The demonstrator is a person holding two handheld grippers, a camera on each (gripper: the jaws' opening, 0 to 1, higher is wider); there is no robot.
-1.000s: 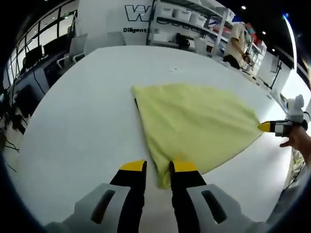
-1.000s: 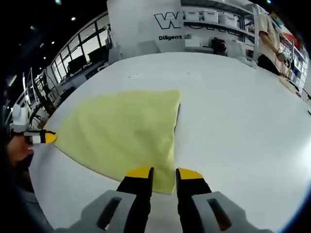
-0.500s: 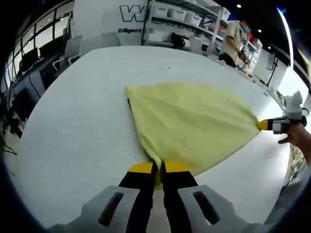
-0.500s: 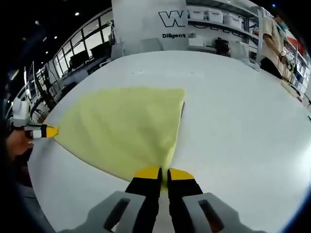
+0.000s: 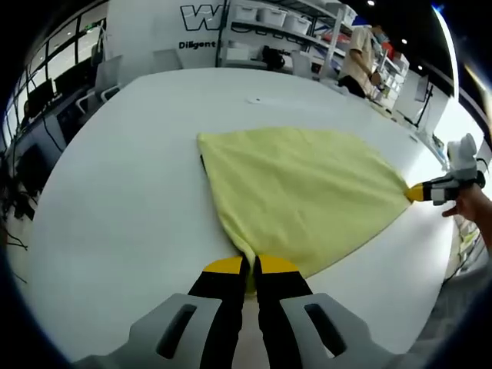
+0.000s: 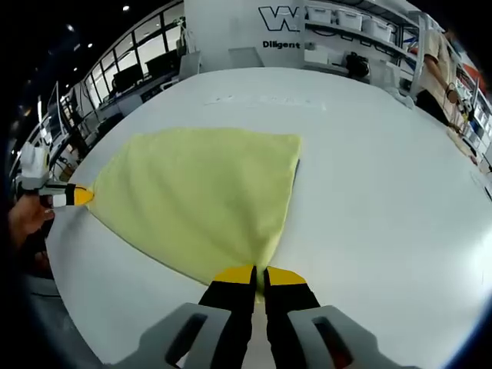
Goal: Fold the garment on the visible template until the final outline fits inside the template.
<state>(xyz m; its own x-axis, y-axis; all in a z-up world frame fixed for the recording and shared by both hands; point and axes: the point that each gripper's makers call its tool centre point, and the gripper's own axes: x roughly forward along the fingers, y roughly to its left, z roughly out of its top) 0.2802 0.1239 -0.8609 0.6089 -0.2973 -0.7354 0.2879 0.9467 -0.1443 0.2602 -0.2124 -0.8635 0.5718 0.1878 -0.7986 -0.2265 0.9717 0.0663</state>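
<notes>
Gripping one near corner of the yellow garment (image 5: 300,192) apiece, the left gripper (image 5: 250,267) and right gripper (image 6: 259,274) stand clenched (cloth spreading ahead of both fingertips), and should lift evenly, carrying corners forward together.

white table (image 5: 115,192), shelving (image 5: 269,27) behind

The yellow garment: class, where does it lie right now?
The yellow garment lies spread on the white table, one near corner pinched in the left tongs, the other in the right tongs.
</notes>
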